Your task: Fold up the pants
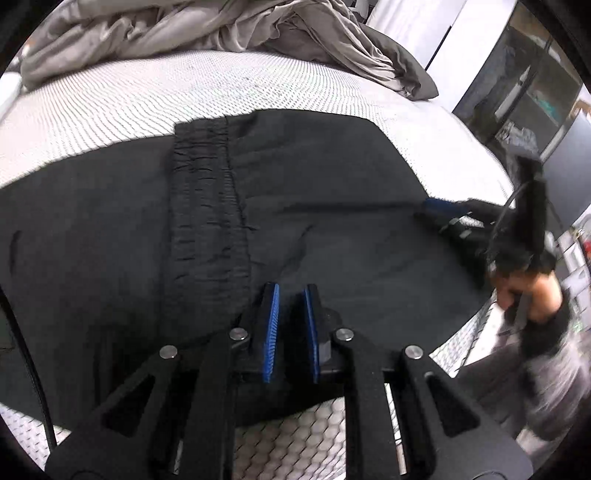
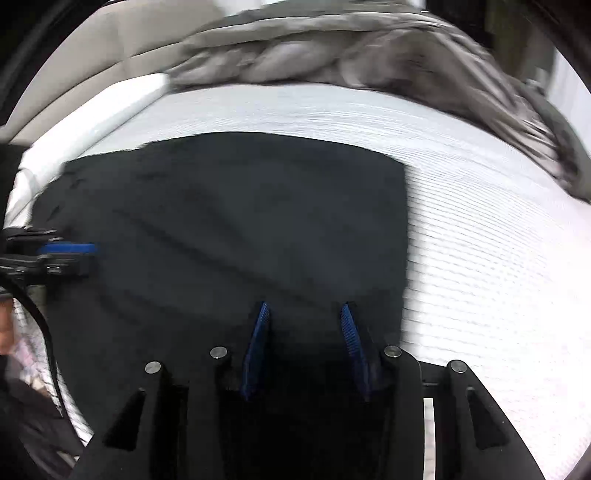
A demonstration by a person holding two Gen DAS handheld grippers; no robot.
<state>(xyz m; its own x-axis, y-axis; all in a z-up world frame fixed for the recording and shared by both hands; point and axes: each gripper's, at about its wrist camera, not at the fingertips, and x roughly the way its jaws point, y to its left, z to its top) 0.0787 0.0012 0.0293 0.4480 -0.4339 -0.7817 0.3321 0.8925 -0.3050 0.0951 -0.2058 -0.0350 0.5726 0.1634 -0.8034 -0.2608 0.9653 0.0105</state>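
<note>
Black pants point(image 1: 332, 177) lie flat on the white mattress point(image 1: 129, 99), and their ribbed elastic waistband point(image 1: 207, 192) runs across the cloth left of centre. My left gripper point(image 1: 291, 290) hovers low over the pants near the mattress's near edge, its blue pads a narrow gap apart with no cloth pinched between them. In the right wrist view the pants point(image 2: 240, 221) fill the middle. My right gripper point(image 2: 304, 306) stands open just above their near right part, with nothing between its fingers. Each gripper also shows in the other's view: the right gripper point(image 1: 443, 206), held by a hand point(image 1: 528, 291), and the left gripper point(image 2: 70, 251).
A crumpled grey sheet point(image 1: 221, 33) is heaped along the far side of the mattress point(image 2: 480, 240), and it shows blurred in the right wrist view as a grey sheet point(image 2: 332, 55). Shelving and room clutter point(image 1: 517, 96) stand beyond the mattress's right edge. A black cable point(image 2: 40, 325) hangs at the left.
</note>
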